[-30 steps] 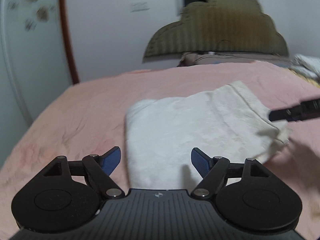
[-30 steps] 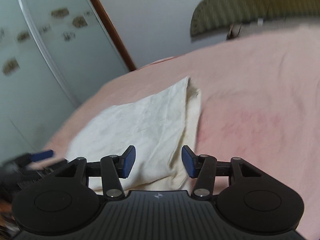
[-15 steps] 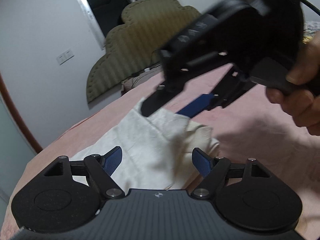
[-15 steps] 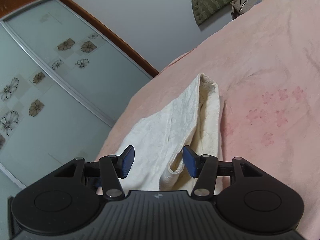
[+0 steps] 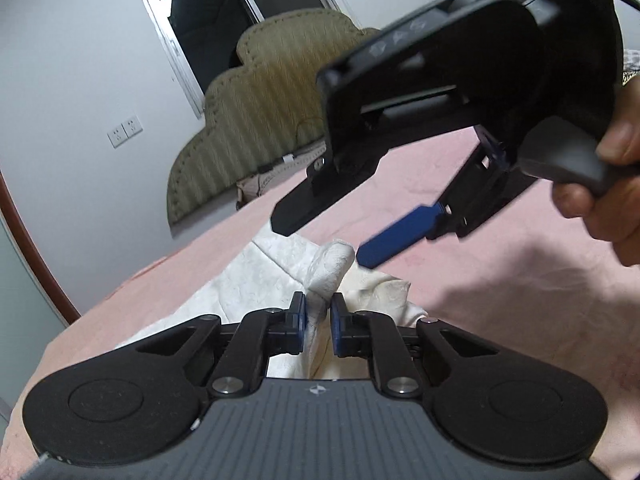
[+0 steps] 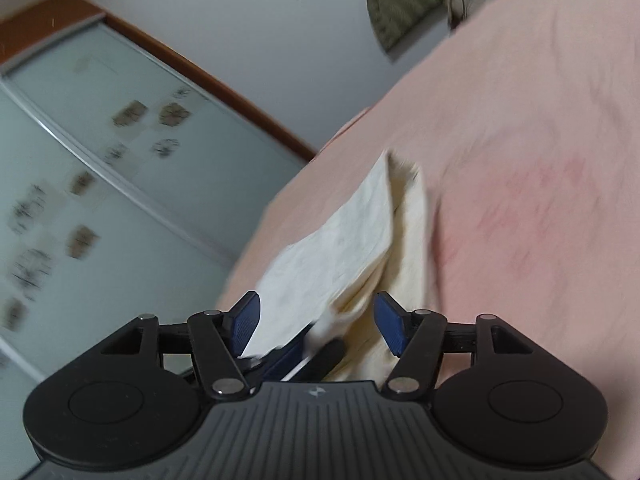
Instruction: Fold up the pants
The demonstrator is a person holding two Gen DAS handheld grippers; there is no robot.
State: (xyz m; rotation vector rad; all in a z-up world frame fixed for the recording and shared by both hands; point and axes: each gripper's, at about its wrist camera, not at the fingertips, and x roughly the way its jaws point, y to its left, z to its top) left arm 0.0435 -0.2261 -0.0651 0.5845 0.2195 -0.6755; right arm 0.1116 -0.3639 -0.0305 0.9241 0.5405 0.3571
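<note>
The folded white pants (image 5: 256, 280) lie on a pink bedsheet (image 5: 500, 280). My left gripper (image 5: 318, 316) is at their near corner, jaws closing, pads pressed on a raised bunch of the fabric. My right gripper (image 5: 322, 240), held by a hand (image 5: 600, 208), hovers just above that same corner. In the right wrist view the right gripper (image 6: 316, 324) has its jaws opening, with the pants' (image 6: 340, 240) layered edge between the pads and not pressed. The left gripper's fingers (image 6: 288, 354) show just beneath it.
A padded olive headboard (image 5: 256, 120) stands at the bed's far end under a dark window (image 5: 200, 20). Sliding wardrobe doors (image 6: 100, 200) with flower prints run along the bed's left side. Pink sheet (image 6: 520, 160) spreads to the right of the pants.
My left gripper swung round to the pants' corner and its jaws came together on a bunch of fabric. The right gripper rolled, came in over that corner, and its jaws widened.
</note>
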